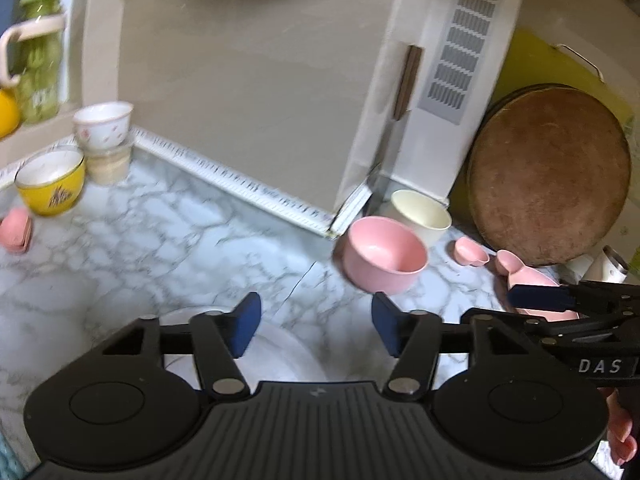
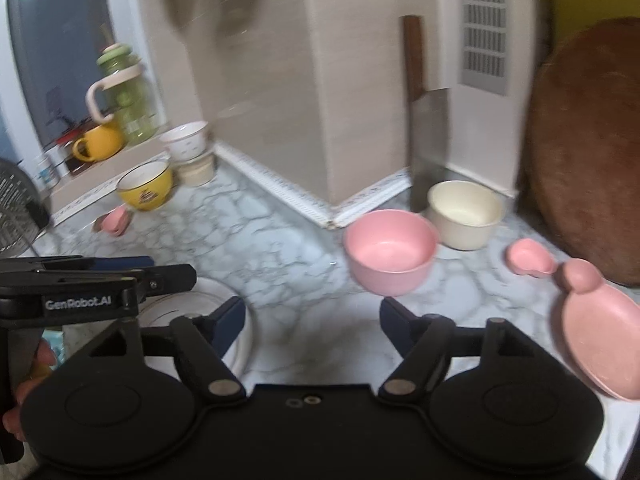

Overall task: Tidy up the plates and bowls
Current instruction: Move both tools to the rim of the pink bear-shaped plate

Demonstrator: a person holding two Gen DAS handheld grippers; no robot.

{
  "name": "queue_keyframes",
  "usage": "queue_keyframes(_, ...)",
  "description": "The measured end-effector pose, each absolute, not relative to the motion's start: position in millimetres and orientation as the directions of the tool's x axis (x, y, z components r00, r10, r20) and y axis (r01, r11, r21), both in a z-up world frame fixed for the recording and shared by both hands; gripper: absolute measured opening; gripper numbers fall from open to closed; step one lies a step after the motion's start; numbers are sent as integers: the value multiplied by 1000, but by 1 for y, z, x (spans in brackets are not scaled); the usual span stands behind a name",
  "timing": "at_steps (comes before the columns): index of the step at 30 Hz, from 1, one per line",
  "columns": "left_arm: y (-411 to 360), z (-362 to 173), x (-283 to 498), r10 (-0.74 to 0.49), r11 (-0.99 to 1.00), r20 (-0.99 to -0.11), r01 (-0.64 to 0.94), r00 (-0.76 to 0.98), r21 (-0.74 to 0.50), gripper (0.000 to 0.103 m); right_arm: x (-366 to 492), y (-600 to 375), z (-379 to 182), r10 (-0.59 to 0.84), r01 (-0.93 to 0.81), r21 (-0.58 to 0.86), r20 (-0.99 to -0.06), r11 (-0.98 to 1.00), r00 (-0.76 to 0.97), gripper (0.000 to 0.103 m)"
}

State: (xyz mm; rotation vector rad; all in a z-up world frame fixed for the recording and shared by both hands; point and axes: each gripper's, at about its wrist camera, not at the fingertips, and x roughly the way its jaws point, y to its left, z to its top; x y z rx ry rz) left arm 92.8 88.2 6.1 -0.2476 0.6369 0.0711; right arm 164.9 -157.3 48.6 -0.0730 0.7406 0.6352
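Both grippers, left gripper (image 1: 316,326) & right gripper (image 2: 312,324), jaws apart, nothing held, above white plate (image 2: 240,344).

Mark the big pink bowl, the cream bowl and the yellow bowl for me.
pink bowl (image 2: 390,254): right wrist view, inner floor.
cream bowl (image 2: 466,210): right wrist view, inside wall.
yellow bowl (image 1: 52,196): left wrist view, outer side.
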Motion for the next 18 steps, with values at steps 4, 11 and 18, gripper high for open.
queue_keyframes(4, 66, 11, 101, -38, 979, -584, -87, 811, -184, 69, 164, -180, 51, 470, -509, 136, -634, 850, 615, 97)
queue_keyframes(11, 24, 17, 122, -80, 989, -557, -3, 826, -148, 77, 170, -223, 51, 374, -400, 109, -630, 910, 680, 103)
queue_keyframes(18, -18, 13, 149, -133, 988, -571, 63, 810, -141, 78, 174, -269, 43, 290, -306, 78, -598, 949, 747, 103)
